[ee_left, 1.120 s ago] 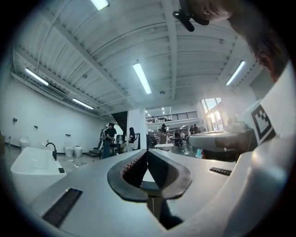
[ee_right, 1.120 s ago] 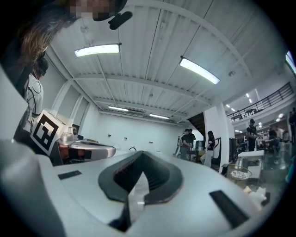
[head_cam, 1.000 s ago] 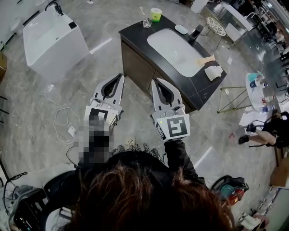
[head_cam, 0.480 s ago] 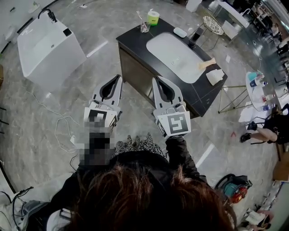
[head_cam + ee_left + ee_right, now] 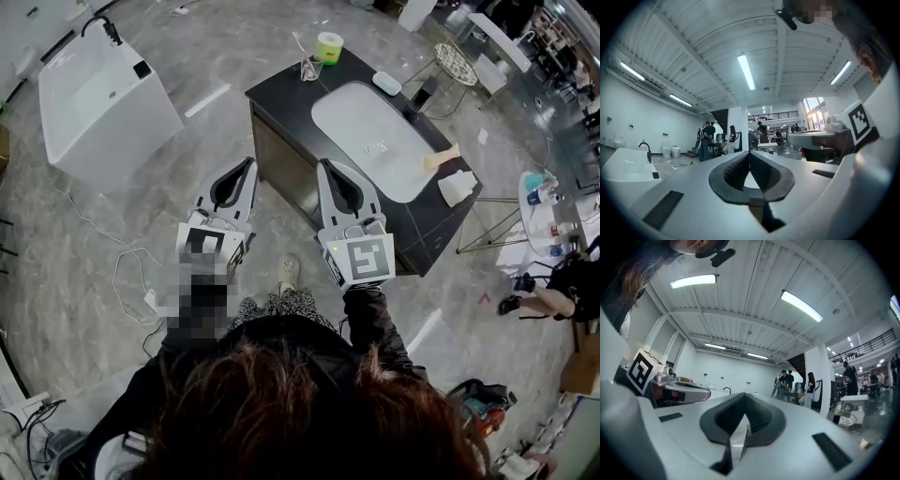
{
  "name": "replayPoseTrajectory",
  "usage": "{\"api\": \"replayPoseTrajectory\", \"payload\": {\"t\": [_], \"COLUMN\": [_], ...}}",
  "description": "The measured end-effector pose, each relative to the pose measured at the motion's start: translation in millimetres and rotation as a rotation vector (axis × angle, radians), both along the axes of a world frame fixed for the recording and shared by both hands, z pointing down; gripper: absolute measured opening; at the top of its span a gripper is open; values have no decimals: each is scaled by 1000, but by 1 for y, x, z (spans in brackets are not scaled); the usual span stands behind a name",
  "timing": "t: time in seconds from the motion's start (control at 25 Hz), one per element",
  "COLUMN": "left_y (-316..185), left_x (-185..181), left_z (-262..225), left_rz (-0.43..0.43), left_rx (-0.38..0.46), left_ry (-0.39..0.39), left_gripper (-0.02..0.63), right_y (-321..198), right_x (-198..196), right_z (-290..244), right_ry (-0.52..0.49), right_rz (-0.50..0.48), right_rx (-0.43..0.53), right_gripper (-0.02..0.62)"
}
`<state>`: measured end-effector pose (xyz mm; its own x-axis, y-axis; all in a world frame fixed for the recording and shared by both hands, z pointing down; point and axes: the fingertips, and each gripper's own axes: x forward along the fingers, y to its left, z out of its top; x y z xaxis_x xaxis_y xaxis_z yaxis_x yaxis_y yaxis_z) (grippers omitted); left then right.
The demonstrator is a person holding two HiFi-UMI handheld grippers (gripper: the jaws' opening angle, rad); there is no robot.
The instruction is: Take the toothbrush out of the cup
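Toothbrush (image 5: 299, 47) standing in glass cup (image 5: 309, 68) on dark counter (image 5: 281, 89), upper centre of frame; left gripper (image 5: 248, 163) and right gripper (image 5: 324, 167), mid-frame, jaws pressed together, holding nothing.

The cup (image 5: 309, 67) on the counter's (image 5: 281, 80) far corner is too small for detail. The toothbrush (image 5: 299, 44) in it shows only as a thin pale stick. The hair (image 5: 309, 412) hides the wearer's torso. A person (image 5: 561, 277) is cut off by the right edge.
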<state>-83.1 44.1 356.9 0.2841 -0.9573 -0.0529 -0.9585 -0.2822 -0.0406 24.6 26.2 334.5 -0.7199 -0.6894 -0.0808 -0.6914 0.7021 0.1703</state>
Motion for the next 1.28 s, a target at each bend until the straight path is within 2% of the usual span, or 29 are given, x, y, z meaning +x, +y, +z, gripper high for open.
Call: {"api": "replayPoseTrajectory", "payload": {"t": [0.28, 0.68, 1.28], "left_y": [-66, -144, -195], "left_x": [-14, -13, -20], "left_z": [-3, -12, -13], "left_rz": [-28, -44, -20], "left_rx": [-3, 9, 34], "left_ry": [-1, -15, -41], "left_gripper": [8, 9, 9], "right_y": [-67, -146, -204], "right_x": [-9, -6, -11], "right_z": [-5, -4, -11], "right_ry": [1, -7, -31], "right_rz": [-13, -19, 10], "right_rx": [3, -4, 13], "right_gripper": [3, 3, 3]}}
